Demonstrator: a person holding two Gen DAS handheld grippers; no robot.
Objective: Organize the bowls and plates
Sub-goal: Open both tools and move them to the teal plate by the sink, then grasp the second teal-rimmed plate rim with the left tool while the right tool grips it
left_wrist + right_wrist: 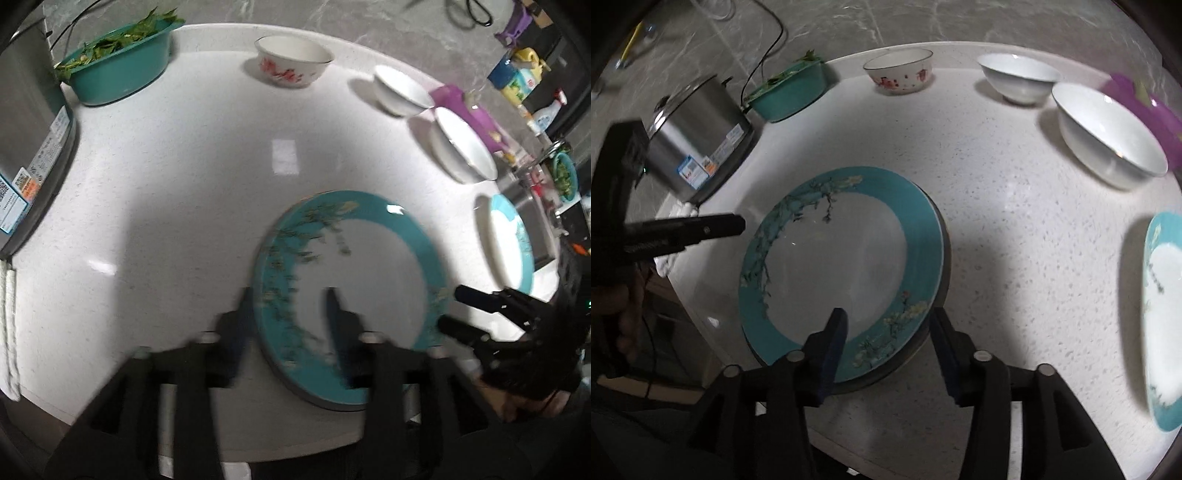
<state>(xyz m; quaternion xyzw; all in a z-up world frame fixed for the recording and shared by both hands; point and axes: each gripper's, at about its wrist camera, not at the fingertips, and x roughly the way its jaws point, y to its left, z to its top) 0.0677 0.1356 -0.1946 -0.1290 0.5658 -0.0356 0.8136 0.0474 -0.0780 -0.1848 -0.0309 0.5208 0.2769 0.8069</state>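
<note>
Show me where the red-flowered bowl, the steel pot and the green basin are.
Red-flowered bowl [900, 75]: right wrist view, on its outer wall.
Steel pot [701, 133]: right wrist view, on its side wall.
Green basin [120, 70]: left wrist view, on its outer wall.

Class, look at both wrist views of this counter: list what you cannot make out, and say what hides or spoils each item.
- Second teal plate: cut off by the right edge in the right wrist view.
- What lies beneath the big teal plate: only a dark rim shows.
- Purple container: partly behind the large white bowl; contents unseen.
- Rice cooker label: too small and blurred in the left wrist view.
</note>
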